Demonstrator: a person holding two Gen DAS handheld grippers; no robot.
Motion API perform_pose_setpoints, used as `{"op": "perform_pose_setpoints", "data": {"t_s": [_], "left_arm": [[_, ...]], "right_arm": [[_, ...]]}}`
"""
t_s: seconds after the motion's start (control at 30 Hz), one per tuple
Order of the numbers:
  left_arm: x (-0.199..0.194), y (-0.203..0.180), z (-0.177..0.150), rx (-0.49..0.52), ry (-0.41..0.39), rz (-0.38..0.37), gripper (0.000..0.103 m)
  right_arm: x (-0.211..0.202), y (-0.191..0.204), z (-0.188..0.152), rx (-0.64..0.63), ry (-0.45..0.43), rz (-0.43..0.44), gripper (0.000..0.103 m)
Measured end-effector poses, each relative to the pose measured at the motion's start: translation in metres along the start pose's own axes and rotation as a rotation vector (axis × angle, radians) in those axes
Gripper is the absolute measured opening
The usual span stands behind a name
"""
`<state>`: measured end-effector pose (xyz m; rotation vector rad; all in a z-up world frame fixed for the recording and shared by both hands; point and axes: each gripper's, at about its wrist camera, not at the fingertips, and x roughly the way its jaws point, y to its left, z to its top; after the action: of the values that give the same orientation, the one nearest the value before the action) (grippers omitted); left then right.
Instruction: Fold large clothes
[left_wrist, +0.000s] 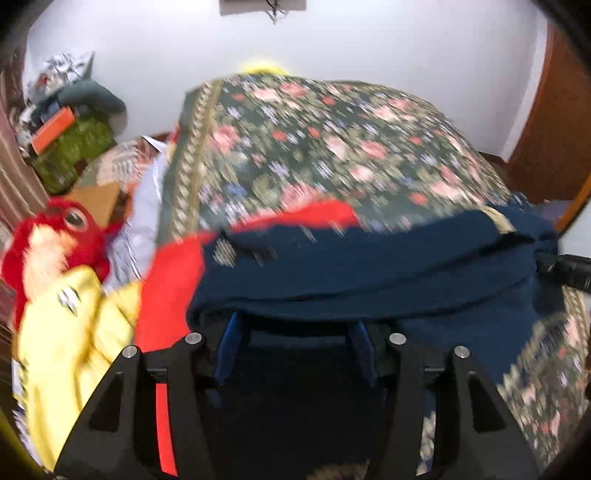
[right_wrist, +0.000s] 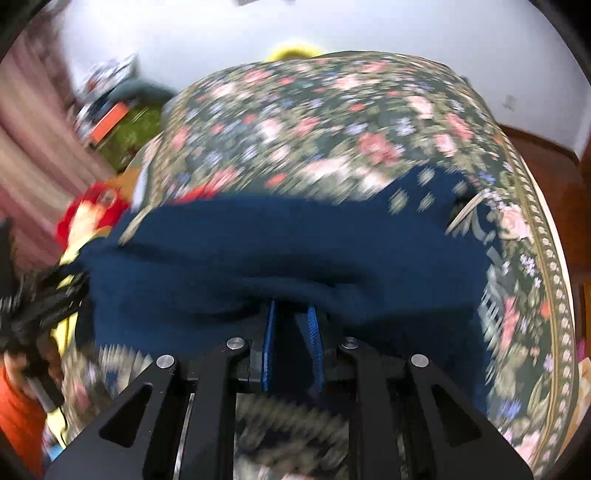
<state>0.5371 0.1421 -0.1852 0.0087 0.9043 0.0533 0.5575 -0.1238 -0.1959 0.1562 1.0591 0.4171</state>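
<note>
You worked over a bed with a flowered cover (left_wrist: 332, 147), a white wall (left_wrist: 369, 44) behind it. A red stuffed toy (left_wrist: 62, 229) and yellow cloth (left_wrist: 74, 332) lay just left of the cover. The big dark blue cloth (right_wrist: 277, 251) was bunched on the cover's near part. Your left claw (left_wrist: 295, 332) stood wide, its tips hidden under the cloth, so I cannot tell its grip. Your right claw (right_wrist: 291, 317) was nearly closed, pinching the cloth.

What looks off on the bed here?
Nothing damaged or spilled. The navy garment lies bunched across the floral bedspread, a red piece sticking out beside it. A red plush toy and yellow cloth crowd the bed's left edge.
</note>
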Motion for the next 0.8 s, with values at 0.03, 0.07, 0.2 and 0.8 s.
{"op": "perform_pose_setpoints", "data": {"t_s": [0.03, 0.07, 0.2, 0.8], "left_arm": [[0.001, 0.005, 0.009, -0.005, -0.010, 0.013, 0.053], [0.002, 0.011, 0.018, -0.013, -0.019, 0.035, 0.053], [-0.005, 0.053, 0.044, -0.188, -0.093, 0.134, 0.053], [-0.031, 0.027, -0.006, -0.088, -0.049, -0.018, 0.053]], "right_arm": [[0.000, -0.011, 0.014, 0.048, -0.010, -0.012, 0.016], [-0.001, -0.017, 0.022, 0.071, -0.022, -0.028, 0.015], [-0.027, -0.035, 0.041, 0.167, -0.139, -0.099, 0.016], [-0.060, 0.053, -0.017, -0.172, -0.119, -0.001, 0.016]]}}
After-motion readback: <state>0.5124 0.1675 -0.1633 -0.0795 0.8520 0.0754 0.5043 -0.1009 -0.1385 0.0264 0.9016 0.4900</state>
